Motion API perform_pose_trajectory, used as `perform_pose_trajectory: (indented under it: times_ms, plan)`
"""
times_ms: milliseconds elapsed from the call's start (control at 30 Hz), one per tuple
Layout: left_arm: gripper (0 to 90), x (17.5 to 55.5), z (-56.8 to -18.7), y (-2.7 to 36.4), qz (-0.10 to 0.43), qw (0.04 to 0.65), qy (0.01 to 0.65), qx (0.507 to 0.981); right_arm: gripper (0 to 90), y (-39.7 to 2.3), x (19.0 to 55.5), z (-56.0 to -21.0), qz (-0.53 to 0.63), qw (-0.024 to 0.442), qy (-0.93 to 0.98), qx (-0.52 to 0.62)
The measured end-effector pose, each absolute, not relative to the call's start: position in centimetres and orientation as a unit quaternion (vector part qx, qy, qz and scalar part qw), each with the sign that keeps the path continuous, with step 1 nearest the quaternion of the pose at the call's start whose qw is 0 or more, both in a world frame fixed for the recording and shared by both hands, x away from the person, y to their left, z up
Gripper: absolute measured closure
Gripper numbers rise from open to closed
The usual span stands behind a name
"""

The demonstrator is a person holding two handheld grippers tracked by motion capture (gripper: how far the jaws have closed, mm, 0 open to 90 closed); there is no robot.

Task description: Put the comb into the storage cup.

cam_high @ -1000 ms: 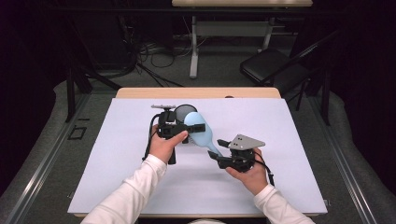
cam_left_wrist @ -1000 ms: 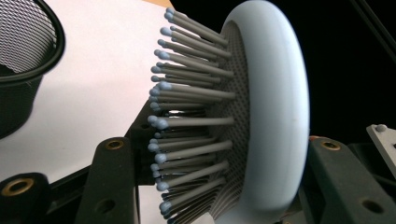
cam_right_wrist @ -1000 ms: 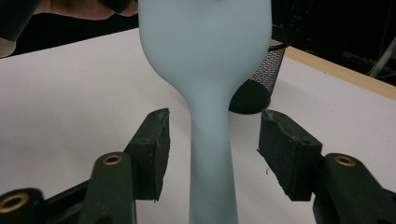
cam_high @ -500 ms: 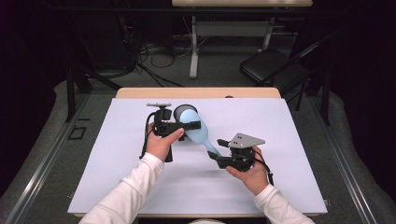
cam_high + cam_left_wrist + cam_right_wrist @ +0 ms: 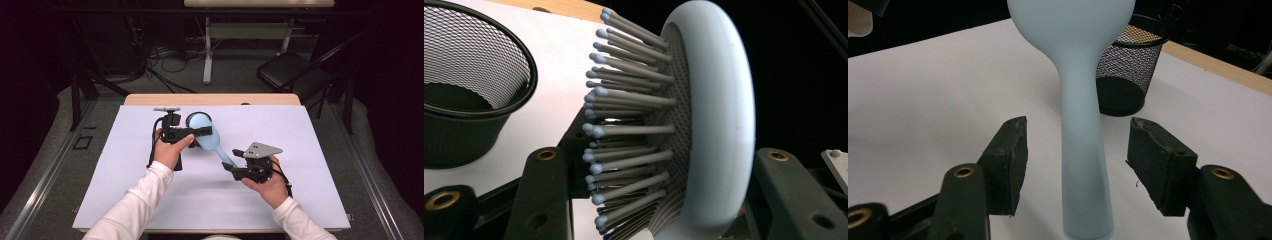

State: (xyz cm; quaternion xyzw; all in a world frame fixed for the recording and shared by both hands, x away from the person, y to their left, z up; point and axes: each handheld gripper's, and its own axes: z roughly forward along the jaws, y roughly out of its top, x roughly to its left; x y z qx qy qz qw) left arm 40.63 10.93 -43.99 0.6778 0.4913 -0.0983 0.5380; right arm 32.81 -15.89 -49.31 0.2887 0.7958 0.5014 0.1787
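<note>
High view. A pale blue hairbrush [image 5: 206, 136] is held above the middle of the white sheet [image 5: 310, 150] that covers the table. Its head is clamped between the jaws of the left gripper [image 5: 204, 131], and its handle runs out toward four o'clock, ending between the jaws of the right gripper [image 5: 231, 160]. The grip on the head is judged to carry the brush, so that the handle is left free to be taken by the other hand. A black mesh cup [image 5: 196, 118] stands on the sheet at twelve o'clock of the brush head, partly covered by it; it is judged the likely destination. A strip of wooden table edge [image 5: 150, 99] is seen beyond the sheet. The room is dark: grey floor, loose cables, a table leg and a black folding chair [image 5: 290, 74] at one o'clock.

Left gripper view. The brush head [image 5: 719, 115] is seen edge-on, bristles [image 5: 624, 125] pointing toward nine o'clock. One black jaw lies against the bristle side and the other against the smooth back, so the head is pinched through its thickness. The mesh cup [image 5: 469, 95] stands at ten o'clock, empty as far as can be seen.

Right gripper view. The handle [image 5: 1083, 165] rises from six o'clock straight up between the two black pads [image 5: 1008, 160], which stand apart, with white sheet visible on both sides; no contact is made yet. The alignment is judged to be preparation for a handover grip. The mesh cup [image 5: 1130, 65] stands at one o'clock, behind the brush head.
</note>
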Motion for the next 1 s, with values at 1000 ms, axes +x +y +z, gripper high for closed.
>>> perform_pose_trajectory:
  times_ms: [1000]
  plan:
    - [48.3,41.5,-42.4,12.4,-0.06,0.542,0.505,0.669,29.4,-16.4,33.1,-49.1,0.509,0.18,0.783,0.308]
